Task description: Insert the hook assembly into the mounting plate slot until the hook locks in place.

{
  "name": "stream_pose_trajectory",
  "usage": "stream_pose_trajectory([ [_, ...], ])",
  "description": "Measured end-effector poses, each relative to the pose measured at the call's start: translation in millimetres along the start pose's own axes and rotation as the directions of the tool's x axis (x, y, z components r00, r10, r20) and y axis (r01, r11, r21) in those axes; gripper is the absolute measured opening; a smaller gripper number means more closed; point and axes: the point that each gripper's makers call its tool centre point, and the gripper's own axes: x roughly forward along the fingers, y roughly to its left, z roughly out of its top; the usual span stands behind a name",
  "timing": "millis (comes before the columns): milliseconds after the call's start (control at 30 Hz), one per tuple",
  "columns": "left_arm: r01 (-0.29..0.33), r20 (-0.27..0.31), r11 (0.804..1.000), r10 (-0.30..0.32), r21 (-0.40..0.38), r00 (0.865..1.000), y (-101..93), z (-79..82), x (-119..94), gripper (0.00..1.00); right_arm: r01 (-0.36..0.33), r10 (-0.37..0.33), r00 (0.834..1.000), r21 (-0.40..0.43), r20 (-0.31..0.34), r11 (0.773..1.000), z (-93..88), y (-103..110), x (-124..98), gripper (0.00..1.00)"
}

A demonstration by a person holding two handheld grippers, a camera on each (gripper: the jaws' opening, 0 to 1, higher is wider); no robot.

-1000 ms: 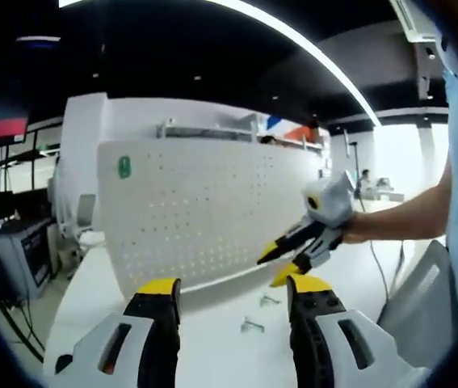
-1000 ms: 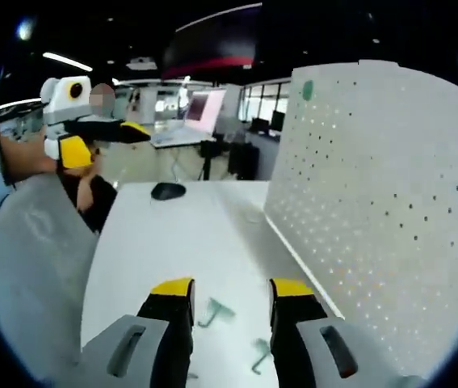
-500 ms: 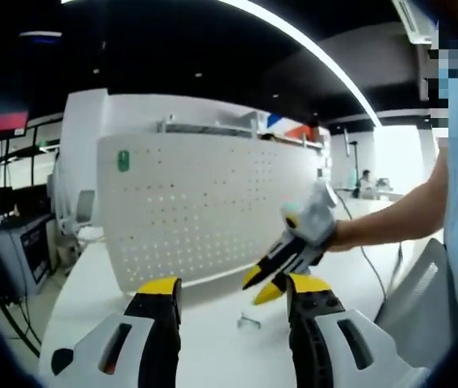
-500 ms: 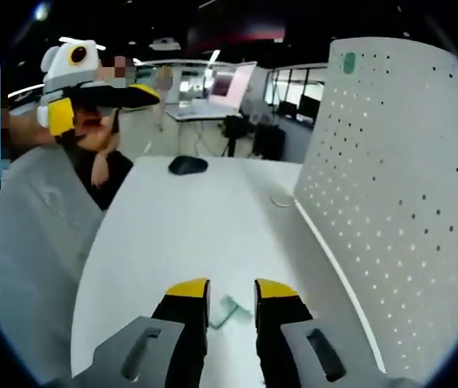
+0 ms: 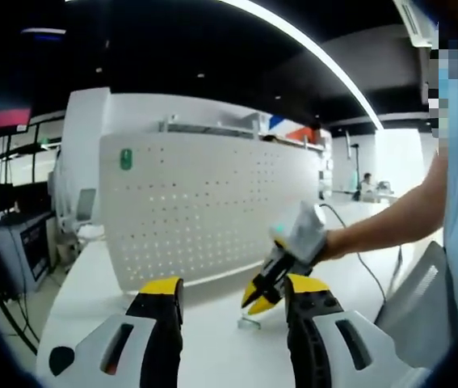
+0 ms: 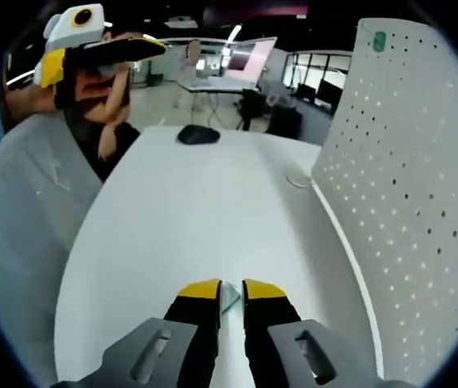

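Observation:
The white perforated mounting plate (image 5: 212,210) stands upright on the white table (image 6: 188,210); in the right gripper view it rises along the right side (image 6: 406,170). A small metal hook (image 6: 229,297) lies on the table between my right gripper's (image 6: 232,289) yellow tips, which are drawn close against it. From the left gripper view, that right gripper (image 5: 257,301) points down at the hook (image 5: 249,323) in front of the plate. My left gripper (image 5: 234,287) is held open and empty above the table, and it appears high at the left (image 6: 91,48) in the right gripper view.
A black mouse (image 6: 197,134) and a small round disc (image 6: 297,179) lie farther along the table. A grey chair back (image 6: 18,210) stands beside the table's edge. A seated person (image 6: 111,89) is behind the left gripper. Desks and screens fill the room beyond.
My right gripper has come down to the table and its jaws have narrowed from wide apart to close around the hook. The left gripper has stayed open and nearly still.

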Motion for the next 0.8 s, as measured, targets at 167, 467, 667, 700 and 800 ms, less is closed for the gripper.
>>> stream_pose_trajectory([
  [167, 0.004, -0.005, 1.0, -0.004, 0.0, 1.0, -0.9, -0.7, 0.6, 0.51, -0.022, 0.021, 0.999, -0.035, -0.042, 0.999, -9.4, 0.9, 6.2, 0.07],
  [467, 0.006, -0.005, 1.0, -0.006, -0.009, 1.0, -1.9, -0.4, 0.9, 0.5, -0.035, 0.028, 0.997, -0.087, -0.072, 0.996, -12.1, 0.4, 11.7, 0.06],
  [667, 0.007, -0.007, 1.0, -0.007, -0.013, 1.0, -2.2, -0.9, 0.9, 0.48, -0.022, 0.01, 0.996, -0.139, -0.086, 0.99, -11.7, -2.0, 14.8, 0.04],
  [700, 0.007, -0.006, 1.0, -0.007, -0.015, 1.0, -2.3, -0.7, 0.9, 0.48, -0.028, 0.013, 0.995, -0.15, -0.101, 0.988, -13.5, -1.1, 15.4, 0.04],
  [800, 0.004, -0.003, 1.0, -0.004, -0.019, 1.0, -1.6, -0.1, 0.4, 0.48, -0.036, 0.016, 0.993, -0.174, -0.114, 0.984, -14.9, 0.2, 16.2, 0.04],
])
